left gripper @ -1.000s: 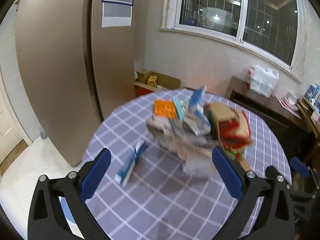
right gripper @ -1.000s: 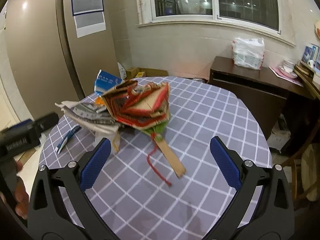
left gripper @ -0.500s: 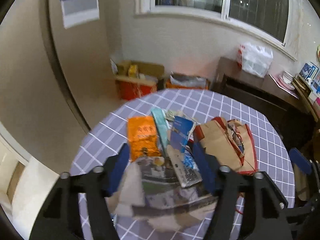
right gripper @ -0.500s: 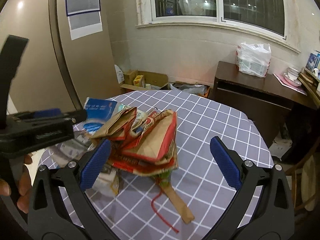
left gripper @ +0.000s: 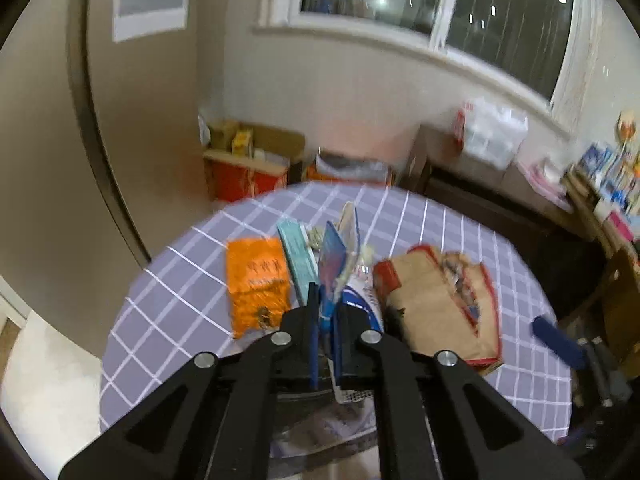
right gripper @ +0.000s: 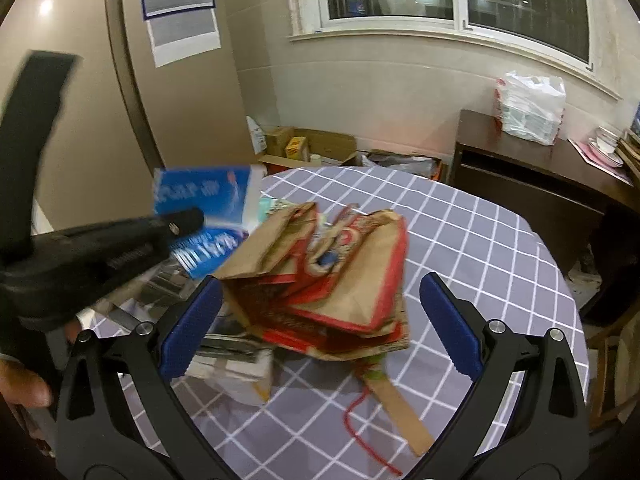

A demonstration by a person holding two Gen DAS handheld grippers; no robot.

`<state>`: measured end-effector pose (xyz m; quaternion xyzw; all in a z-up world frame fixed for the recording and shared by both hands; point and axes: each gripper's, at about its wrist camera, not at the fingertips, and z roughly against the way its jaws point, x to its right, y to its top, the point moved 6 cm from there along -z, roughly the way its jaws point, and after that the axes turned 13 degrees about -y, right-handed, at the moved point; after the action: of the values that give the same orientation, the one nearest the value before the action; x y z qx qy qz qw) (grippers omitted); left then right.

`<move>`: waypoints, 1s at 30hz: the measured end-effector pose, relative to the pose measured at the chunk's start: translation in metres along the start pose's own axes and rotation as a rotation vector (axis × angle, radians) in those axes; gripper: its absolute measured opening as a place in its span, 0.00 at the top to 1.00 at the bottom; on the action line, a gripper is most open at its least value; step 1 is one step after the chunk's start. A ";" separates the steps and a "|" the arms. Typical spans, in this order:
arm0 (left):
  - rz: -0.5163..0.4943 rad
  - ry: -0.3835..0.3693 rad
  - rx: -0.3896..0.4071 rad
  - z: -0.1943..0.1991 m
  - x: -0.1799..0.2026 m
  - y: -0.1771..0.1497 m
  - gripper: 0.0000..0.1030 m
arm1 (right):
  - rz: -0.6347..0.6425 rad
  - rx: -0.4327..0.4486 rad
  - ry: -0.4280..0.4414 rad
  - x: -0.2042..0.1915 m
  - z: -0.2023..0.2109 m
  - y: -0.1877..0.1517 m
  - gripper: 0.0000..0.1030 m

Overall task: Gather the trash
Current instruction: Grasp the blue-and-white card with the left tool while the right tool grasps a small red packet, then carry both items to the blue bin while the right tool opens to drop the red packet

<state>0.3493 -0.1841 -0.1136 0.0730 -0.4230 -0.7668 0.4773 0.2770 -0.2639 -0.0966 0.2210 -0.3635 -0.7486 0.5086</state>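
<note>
Your left claw (left gripper: 327, 316) is clamped on a blue printed carton (left gripper: 334, 270), which stands on edge between the two pads. In the right wrist view the same carton (right gripper: 206, 208) shows its broad blue-and-white face, lifted above the pile with the left claw's tip on it.

Your right claw (right gripper: 320, 324) stands wide apart with nothing pressed between its pads. It straddles the near edge of the crumpled brown-and-red paper bag (right gripper: 332, 280), and whether either pad touches the bag cannot be told.

The trash lies in one pile on the round desk (right gripper: 480, 240), which carries a purple cloth with a white grid. In the left wrist view, an orange packet (left gripper: 256, 280) lies flat at the left of the pile, a teal box (left gripper: 298, 252) just beside it, and the paper bag (left gripper: 436, 304) at the right. A red cord (right gripper: 360, 420) and a flat brown strip (right gripper: 400, 412) trail from the bag toward you. Grey printed papers (right gripper: 236, 356) lie under the bag's left side.
</note>
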 end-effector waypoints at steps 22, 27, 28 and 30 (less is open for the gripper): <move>0.129 0.126 0.150 0.070 -0.071 -0.009 0.95 | 0.004 -0.065 0.015 -0.053 -0.032 0.004 0.78; 0.129 0.091 0.139 0.076 -0.075 -0.017 0.95 | -0.011 -0.051 0.036 -0.051 -0.025 0.005 0.92; 0.133 0.082 0.140 0.079 -0.075 -0.018 0.95 | -0.011 -0.040 0.037 -0.051 -0.021 0.007 0.92; 0.132 0.079 0.147 0.085 -0.076 -0.019 0.95 | -0.004 -0.017 0.039 -0.052 -0.011 0.010 0.93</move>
<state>0.3336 -0.0715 -0.0958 0.1099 -0.4629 -0.6971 0.5364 0.3108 -0.2222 -0.0977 0.2321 -0.3467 -0.7480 0.5161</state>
